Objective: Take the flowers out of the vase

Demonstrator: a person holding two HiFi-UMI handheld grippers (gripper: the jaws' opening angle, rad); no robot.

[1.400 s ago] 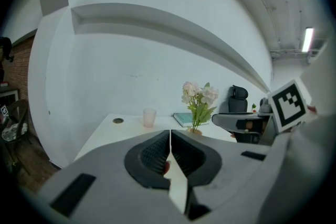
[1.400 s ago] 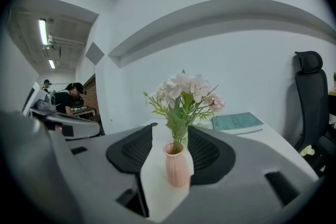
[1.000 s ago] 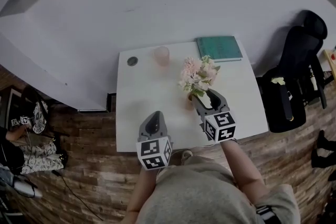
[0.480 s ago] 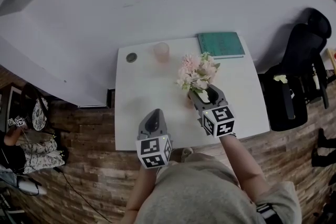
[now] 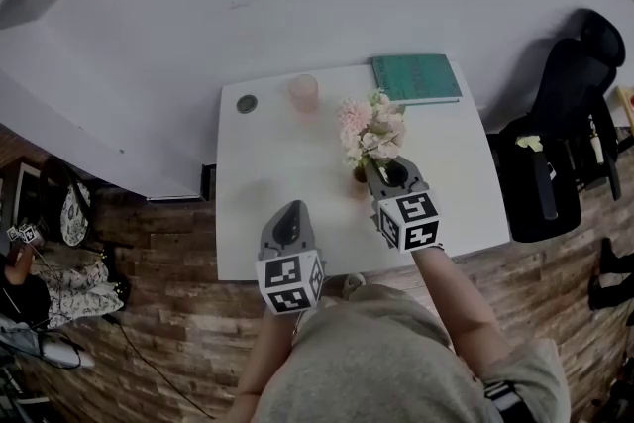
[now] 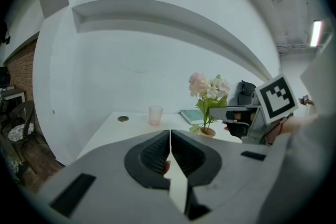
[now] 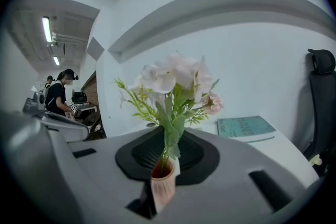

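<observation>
Right gripper view: right gripper (image 7: 165,165) fingers (image 7: 202,155) pinch the vase (image 7: 162,186), flowers (image 7: 173,78) upright above; left gripper (image 6: 170,139), closed and empty, is well apart.

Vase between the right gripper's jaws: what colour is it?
Small terracotta-pink vase; the right gripper view shows it best.

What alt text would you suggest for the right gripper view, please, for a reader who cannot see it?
The right claw is shut on the green stems of pink and white flowers, just above a small pink vase. Behind, a teal book lies on the white table before a white wall.
</observation>
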